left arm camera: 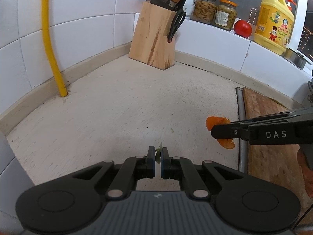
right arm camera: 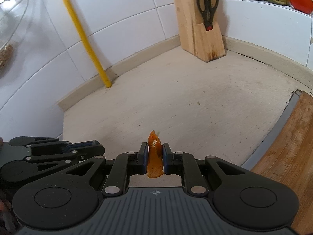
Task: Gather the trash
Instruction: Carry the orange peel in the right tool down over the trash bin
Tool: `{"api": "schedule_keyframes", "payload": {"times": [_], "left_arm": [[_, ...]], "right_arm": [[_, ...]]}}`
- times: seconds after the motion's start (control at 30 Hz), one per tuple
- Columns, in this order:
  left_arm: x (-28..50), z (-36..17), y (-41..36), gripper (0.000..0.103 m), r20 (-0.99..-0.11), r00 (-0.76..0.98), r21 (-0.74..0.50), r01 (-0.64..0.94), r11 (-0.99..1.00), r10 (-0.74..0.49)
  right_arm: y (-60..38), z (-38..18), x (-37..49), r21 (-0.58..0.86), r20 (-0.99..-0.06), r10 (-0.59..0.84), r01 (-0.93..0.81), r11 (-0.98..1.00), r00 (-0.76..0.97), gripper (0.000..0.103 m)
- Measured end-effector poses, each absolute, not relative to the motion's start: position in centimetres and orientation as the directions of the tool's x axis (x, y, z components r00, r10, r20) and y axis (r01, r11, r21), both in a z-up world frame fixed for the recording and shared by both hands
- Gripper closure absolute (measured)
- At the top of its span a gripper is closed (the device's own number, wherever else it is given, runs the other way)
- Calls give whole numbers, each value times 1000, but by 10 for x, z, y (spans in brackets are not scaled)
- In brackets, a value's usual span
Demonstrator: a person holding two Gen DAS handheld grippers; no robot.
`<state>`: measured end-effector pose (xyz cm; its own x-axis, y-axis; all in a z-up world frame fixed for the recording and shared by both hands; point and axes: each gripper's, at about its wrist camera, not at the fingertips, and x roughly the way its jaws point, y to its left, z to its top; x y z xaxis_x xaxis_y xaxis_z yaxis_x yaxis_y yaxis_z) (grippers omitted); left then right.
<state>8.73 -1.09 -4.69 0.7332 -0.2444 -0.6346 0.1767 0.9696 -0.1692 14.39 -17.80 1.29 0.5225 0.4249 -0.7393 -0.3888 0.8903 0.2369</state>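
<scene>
The left gripper [left arm camera: 158, 155] pinches a green leaf scrap [left arm camera: 158, 154]; the right gripper [right arm camera: 154, 154] pinches orange peel [right arm camera: 154, 156]. Bare countertop [right arm camera: 185, 101] spreads toward twelve o'clock; the cutting board's [right arm camera: 289, 146] edge lies at three.

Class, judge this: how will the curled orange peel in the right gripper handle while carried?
The curled orange peel probably feels light and bendy: it folds between the right gripper pads. Its overhanging ends suggest it may flop or slip loose.

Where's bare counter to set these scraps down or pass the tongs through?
The counter is bare between the yellow pipe, the knife block and the cutting board, apart from a green fleck. The sill is crowded: jars, tomato, detergent bottle. Left tongs grip a green scrap; right tongs grip orange peel.
</scene>
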Motion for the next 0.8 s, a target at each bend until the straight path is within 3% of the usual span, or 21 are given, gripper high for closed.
{"api": "schedule_keyframes", "payload": {"times": [0.8], "left_arm": [[50,-49,13,100,-622,741,-181,175,968,-251]], "right_arm": [[-140,14,104,234,-765,436,-427,873,474,83]]}}
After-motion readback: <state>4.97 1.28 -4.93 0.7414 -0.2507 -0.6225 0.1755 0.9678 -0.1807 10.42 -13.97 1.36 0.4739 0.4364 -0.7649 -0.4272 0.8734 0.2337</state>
